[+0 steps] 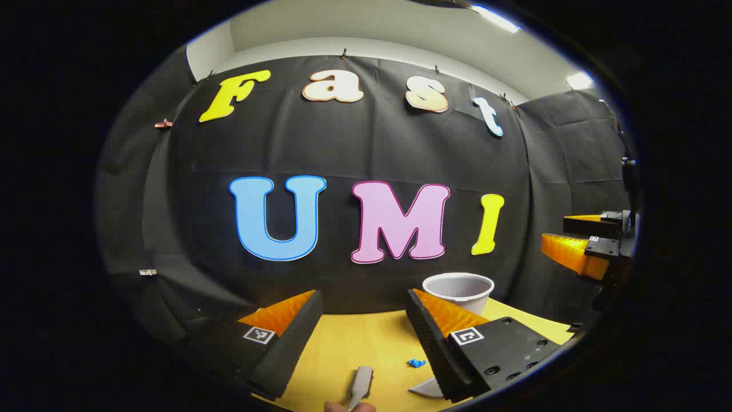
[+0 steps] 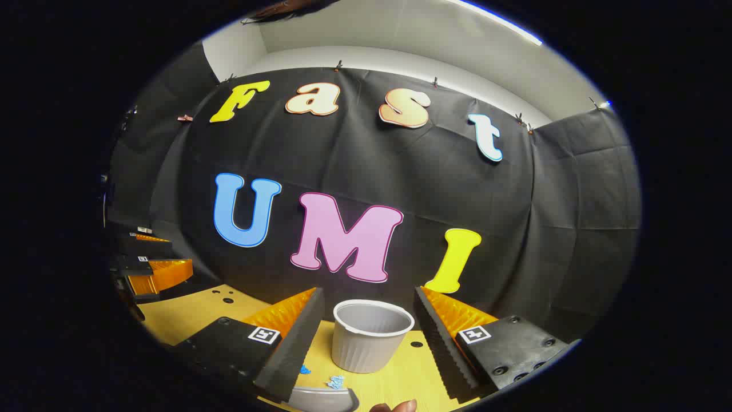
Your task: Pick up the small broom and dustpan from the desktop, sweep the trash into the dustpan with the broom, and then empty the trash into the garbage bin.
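Right, both tools lie on the yellow desktop (image 1: 354,343): the left gripper (image 1: 363,320) hovers with fingers apart above the broom handle (image 1: 361,384), the right gripper (image 2: 366,332) spread wide over the dustpan (image 2: 323,399). Blue trash (image 2: 335,381) sits before the garbage bin (image 2: 370,337). Both tools look light, stiff plastic, probably slick; grab the handles.

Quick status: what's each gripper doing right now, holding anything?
Left gripper: open, holding nothing, above the desktop.
Right gripper: open, holding nothing, garbage bin ahead between its fingers.
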The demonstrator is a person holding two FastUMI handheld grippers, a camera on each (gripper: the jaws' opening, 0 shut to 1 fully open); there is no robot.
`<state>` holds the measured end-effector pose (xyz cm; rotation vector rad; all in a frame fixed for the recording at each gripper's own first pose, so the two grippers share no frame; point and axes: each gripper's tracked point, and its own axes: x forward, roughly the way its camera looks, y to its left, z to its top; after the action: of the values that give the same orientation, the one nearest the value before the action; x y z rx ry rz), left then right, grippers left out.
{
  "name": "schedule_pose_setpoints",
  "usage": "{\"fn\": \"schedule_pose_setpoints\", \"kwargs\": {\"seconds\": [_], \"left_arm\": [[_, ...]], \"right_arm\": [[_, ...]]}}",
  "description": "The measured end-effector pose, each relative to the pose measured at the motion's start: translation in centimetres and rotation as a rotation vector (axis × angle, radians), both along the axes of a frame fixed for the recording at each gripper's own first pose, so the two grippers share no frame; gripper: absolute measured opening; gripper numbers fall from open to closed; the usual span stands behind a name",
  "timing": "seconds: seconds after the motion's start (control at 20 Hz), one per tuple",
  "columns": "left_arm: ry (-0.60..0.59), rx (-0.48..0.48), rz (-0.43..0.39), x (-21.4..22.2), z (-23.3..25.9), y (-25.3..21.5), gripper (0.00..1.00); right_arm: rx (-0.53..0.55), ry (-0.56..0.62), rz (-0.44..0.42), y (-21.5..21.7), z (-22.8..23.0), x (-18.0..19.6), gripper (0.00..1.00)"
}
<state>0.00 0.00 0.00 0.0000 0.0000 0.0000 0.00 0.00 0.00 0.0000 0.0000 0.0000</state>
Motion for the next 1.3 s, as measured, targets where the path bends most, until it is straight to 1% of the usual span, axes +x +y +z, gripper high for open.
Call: {"fn": "schedule_pose_setpoints", "kwargs": {"seconds": [0.4,0.6,0.65,0.7,0.8,0.9,1.0,1.1,1.2,1.3], "left_arm": [[0.004,-0.001,-0.012,0.6,-0.3,-0.7,0.95],[0.006,0.012,-0.022,0.6,-0.4,-1.0,0.95],[0.006,0.013,-0.027,0.6,-0.3,-1.1,0.95],[0.009,0.016,-0.03,0.6,-0.5,-1.2,0.95],[0.011,0.029,-0.035,0.6,-0.6,-1.1,0.95],[0.015,0.046,-0.041,0.6,-0.9,-1.1,0.95],[0.023,0.054,-0.046,0.6,-1.4,-1.1,0.95],[0.033,0.052,-0.049,0.5,-2.0,-1.0,0.95],[0.048,0.053,-0.048,0.4,-2.8,-0.9,0.95],[0.064,0.061,-0.047,0.4,-3.6,-0.6,0.95]], "right_arm": [[0.002,0.004,0.012,0.1,-0.1,0.2,0.97],[0.003,0.026,0.038,0.4,-0.4,0.2,0.97],[0.006,0.04,0.05,0.6,-0.6,0.1,0.93],[0.009,0.064,0.07,0.9,-1.1,0.0,0.97],[0.006,0.168,0.144,1.9,-3.4,-0.7,0.97],[-0.005,0.297,0.199,2.6,-7.4,-2.1,0.97],[-0.028,0.411,0.236,3.0,-11.3,-3.9,0.96],[-0.045,0.553,0.277,3.9,-15.5,-6.4,0.96],[-0.045,0.694,0.317,4.5,-19.6,-8.3,0.96],[-0.036,0.825,0.338,5.3,-23.3,-9.9,0.95]]}}
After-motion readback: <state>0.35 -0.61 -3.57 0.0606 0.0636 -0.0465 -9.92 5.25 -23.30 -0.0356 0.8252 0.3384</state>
